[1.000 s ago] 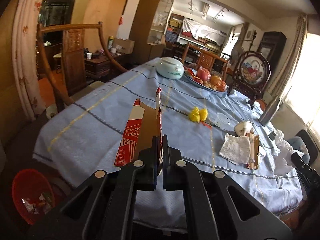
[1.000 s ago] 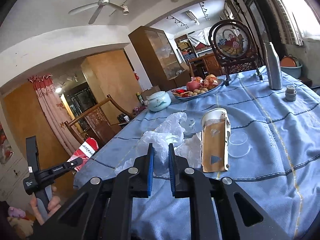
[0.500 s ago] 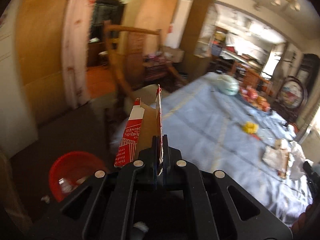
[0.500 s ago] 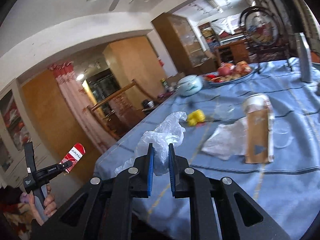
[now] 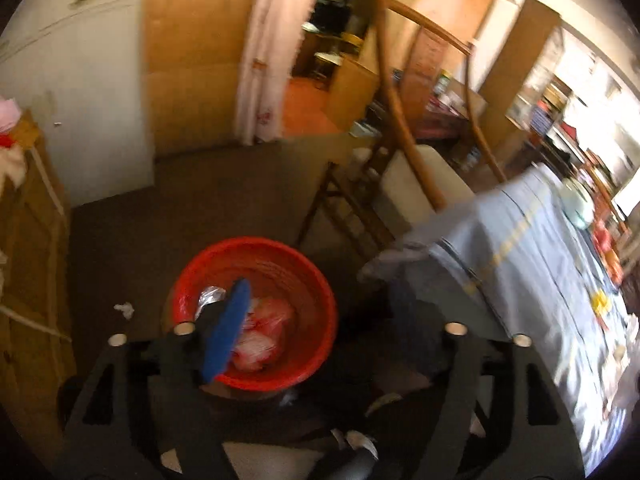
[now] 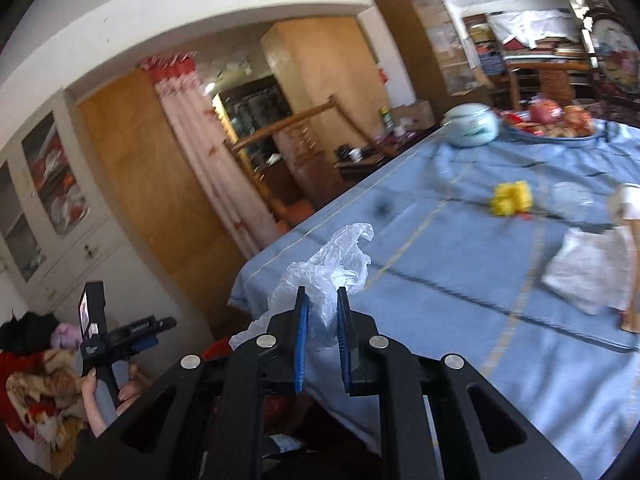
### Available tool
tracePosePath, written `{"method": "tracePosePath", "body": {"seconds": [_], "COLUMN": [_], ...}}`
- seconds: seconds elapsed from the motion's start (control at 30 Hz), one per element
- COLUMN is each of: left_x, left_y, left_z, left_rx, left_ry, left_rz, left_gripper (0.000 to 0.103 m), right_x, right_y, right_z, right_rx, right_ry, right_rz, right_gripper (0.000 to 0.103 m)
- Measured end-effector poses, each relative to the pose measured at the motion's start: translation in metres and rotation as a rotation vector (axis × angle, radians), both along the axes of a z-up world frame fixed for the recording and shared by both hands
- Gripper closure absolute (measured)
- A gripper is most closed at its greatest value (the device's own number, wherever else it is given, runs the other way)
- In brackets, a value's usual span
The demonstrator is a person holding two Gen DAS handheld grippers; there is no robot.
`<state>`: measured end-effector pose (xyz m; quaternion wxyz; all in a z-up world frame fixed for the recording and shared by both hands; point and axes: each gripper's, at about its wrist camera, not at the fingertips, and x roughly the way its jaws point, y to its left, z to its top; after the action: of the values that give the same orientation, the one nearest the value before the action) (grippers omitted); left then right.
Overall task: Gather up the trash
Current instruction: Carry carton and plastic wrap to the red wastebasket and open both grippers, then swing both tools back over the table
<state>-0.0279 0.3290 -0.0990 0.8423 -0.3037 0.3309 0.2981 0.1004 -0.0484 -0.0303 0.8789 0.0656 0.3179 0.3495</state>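
The left tongs [image 5: 320, 320] stand spread wide and hold nothing; only one blue pad [image 5: 226, 330] is clearly seen, tilted, at about 7 o'clock in the left wrist view, while the other finger is too dark and blurred to make out. Directly beyond that pad sits the red bin [image 5: 256, 312] on the dark floor, with crumpled red-and-white wrappers [image 5: 260, 334] and a bit of shiny foil lying inside it. A small white scrap [image 5: 125, 309] lies on the floor just beside the bin at 9 o'clock. At 1 o'clock from the bin stands a wooden chair [image 5: 404, 148], and at 3 o'clock the blue-clothed surface [image 5: 520, 264] hangs its corner down.

The right tongs [image 6: 322, 340] are pinching a crumpled clear plastic bag [image 6: 324, 272] between the blue pads, the bag billowing up above the fingertips toward 12 o'clock. Behind it the blue cloth spreads toward 2 o'clock, carrying a white napkin [image 6: 584, 272] at 3 o'clock, a yellow item [image 6: 512, 198] farther back, and a pale lidded pot [image 6: 474, 124] next to a fruit plate [image 6: 552, 126] at the far end. At 8 o'clock in this view the left hand [image 6: 104, 388] grips the other tool's handle.
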Motion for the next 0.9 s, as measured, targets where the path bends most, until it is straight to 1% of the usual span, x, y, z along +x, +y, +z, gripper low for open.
{"method": "tracePosePath", "body": {"seconds": [0.03,0.1,0.23,0.33,0.47,0.5,0.53,0.57,0.6,0.67,0.73,0.9], "left_x": [-0.005,-0.011,-0.014,-0.018,-0.031,-0.035,-0.039,-0.044,-0.044,-0.048,-0.048,-0.04], "left_y": [0.002,0.005,0.007,0.022,0.05,0.057,0.065,0.072,0.076,0.083,0.085,0.08], "left_z": [0.001,0.003,0.002,-0.004,-0.015,-0.017,-0.02,-0.023,-0.024,-0.029,-0.031,-0.032], "left_rx": [0.02,0.054,0.084,0.072,0.015,-0.003,-0.024,-0.044,-0.052,-0.064,-0.062,-0.051], "left_ry": [-0.004,-0.008,0.009,0.018,0.017,0.012,0.008,0.003,0.001,0.008,0.019,0.036], "left_rz": [0.037,0.089,0.136,0.174,0.243,0.262,0.284,0.303,0.312,0.333,0.342,0.324], "left_gripper": [0.017,0.014,0.009,0.009,0.009,0.009,0.009,0.009,0.009,0.009,0.009,0.009], "right_x": [0.001,0.006,0.008,0.008,0.008,0.008,0.007,0.006,0.005,0.003,0.003,0.009], "right_y": [0.015,0.038,0.089,0.136,0.203,0.218,0.229,0.246,0.254,0.267,0.27,0.257], "right_z": [-0.004,-0.01,-0.025,-0.036,-0.051,-0.054,-0.056,-0.061,-0.064,-0.069,-0.071,-0.068], "right_rx": [-0.011,-0.029,-0.08,-0.127,-0.161,-0.167,-0.172,-0.182,-0.187,-0.201,-0.202,-0.204], "right_ry": [0.017,0.044,0.092,0.115,0.153,0.159,0.159,0.161,0.161,0.161,0.165,0.145], "right_rz": [0.034,0.087,0.194,0.283,0.408,0.437,0.454,0.473,0.481,0.493,0.502,0.471], "right_gripper": [0.088,0.088,0.088,0.088,0.087,0.084,0.078,0.061,0.055,0.055,0.055,0.055]}}
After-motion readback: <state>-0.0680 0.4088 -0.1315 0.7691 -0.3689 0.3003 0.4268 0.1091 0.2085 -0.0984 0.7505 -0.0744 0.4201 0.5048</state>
